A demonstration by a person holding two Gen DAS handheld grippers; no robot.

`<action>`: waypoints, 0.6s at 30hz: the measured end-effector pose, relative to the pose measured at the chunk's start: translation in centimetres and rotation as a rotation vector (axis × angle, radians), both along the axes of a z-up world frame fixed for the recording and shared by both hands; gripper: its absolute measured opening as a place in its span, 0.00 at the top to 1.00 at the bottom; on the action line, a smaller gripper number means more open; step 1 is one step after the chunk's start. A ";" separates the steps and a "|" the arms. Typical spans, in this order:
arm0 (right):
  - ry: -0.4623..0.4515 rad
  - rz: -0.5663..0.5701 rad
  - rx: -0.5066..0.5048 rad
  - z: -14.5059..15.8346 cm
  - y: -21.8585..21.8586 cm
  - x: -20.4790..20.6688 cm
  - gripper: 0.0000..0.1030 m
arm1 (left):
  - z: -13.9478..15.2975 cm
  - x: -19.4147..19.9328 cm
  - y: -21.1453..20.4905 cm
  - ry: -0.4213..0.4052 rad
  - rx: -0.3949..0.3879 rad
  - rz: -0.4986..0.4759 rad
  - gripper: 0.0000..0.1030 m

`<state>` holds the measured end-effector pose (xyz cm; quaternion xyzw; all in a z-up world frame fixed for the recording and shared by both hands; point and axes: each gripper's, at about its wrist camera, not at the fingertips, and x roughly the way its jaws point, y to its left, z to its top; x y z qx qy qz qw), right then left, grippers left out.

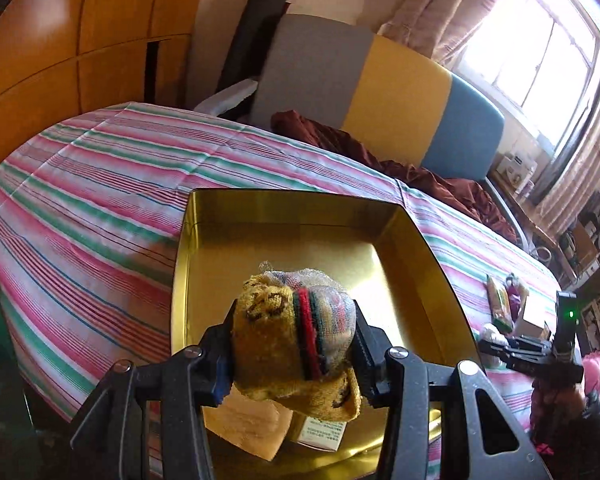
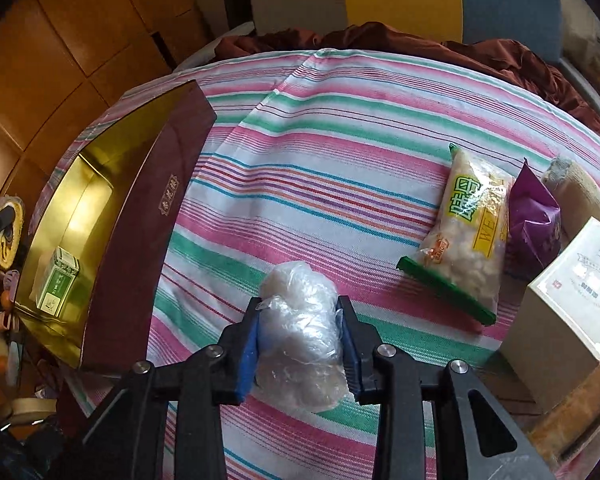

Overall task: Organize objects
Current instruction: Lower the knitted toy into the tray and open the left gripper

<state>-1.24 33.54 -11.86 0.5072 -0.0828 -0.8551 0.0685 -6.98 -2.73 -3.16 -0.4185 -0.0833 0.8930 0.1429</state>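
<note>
My left gripper [image 1: 294, 340] is shut on a rolled yellow knit sock bundle [image 1: 292, 336] with red and green stripes, held over the open gold-lined tin box [image 1: 416, 248]. A small green and white carton [image 1: 320, 432] and a yellow cloth [image 1: 248, 424] lie in the box under it. In the right wrist view the box [image 2: 140, 232] stands at the left with the carton [image 2: 58, 280] inside. My right gripper [image 2: 300, 312] is shut on a clear plastic bag bundle [image 2: 300, 332] on the striped bedsheet [image 2: 320, 160].
To the right lie a green-edged snack bag [image 2: 464, 232], a purple packet [image 2: 534, 220], a beige sock bundle [image 2: 576, 192] and a white box [image 2: 568, 300]. A maroon blanket [image 2: 500, 56] and the headboard [image 1: 400, 92] are at the far end. Wooden wardrobes [image 1: 60, 40] stand left.
</note>
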 end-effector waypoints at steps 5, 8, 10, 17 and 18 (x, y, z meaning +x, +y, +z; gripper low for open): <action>0.025 0.022 0.032 0.1 -0.4 0.0 0.64 | -0.2 -1.1 0.2 -0.008 -0.022 0.013 0.53; 0.027 0.026 0.046 0.2 -0.5 0.1 0.64 | -0.3 -2.2 0.9 -0.010 -0.076 -0.003 0.53; 0.028 0.028 0.050 0.2 -0.5 0.2 0.64 | -0.5 -3.3 1.4 -0.018 -0.102 -0.005 0.53; 0.038 0.045 0.073 0.1 -0.8 0.1 0.62 | -1.0 -6.7 2.4 -0.019 -0.190 -0.031 0.53; 0.038 0.046 0.074 0.1 -0.7 0.2 0.62 | -1.2 -7.2 2.6 -0.021 -0.206 -0.031 0.53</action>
